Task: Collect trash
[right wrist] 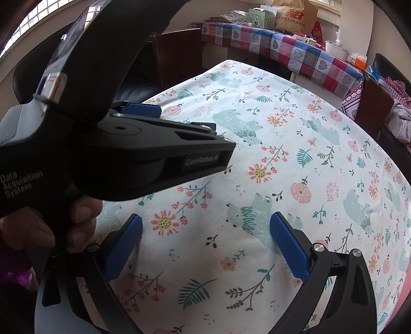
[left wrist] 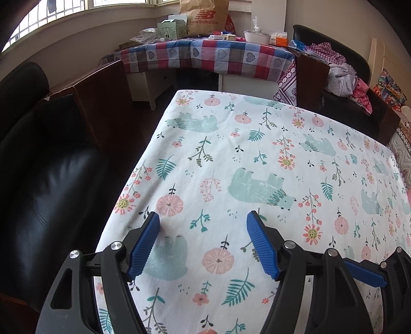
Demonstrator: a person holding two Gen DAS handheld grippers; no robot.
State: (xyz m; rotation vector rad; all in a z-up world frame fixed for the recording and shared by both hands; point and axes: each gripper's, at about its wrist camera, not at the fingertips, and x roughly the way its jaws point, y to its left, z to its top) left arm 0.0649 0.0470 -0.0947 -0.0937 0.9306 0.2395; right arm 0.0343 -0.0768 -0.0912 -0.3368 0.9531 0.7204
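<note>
We start with the surface (left wrist: pixel 257 159), draped in a white cloth printed with bears and flowers, which fills the centre and lower right of both views; on it we find no wrapper, scrap or other trash, so where the task's thing lies we cannot tell from here. Next in size are the black chair (left wrist: pixel 46 167) along the left edge of the left wrist view and the checked side table (left wrist: pixel 205 55) across the upper middle, crowded with a brown paper bag (left wrist: pixel 204 15), a green box (left wrist: pixel 170 29), a white bowl (left wrist: pixel 257 37) and small packets; the trash may sit among that clutter, though that is our guess. At the upper right another seat carries a heap of clothes (left wrist: pixel 336 74). Then come our tools: the left tool (left wrist: pixel 203 223) stands wide at the bottom of its view with only printed cloth between the blue pads, and the right tool (right wrist: pixel 205 223) stands wide at the bottom of its own view, equally empty. In the right wrist view the left tool's body fills the upper left and a hand (right wrist: pixel 77 226) grips its handle at the lower left, so the two tools sit just beside each other. From here we risk knocking them together on the first reach, snagging a pad in the loose cloth and dragging it, or taking a wanted item for rubbish.
</note>
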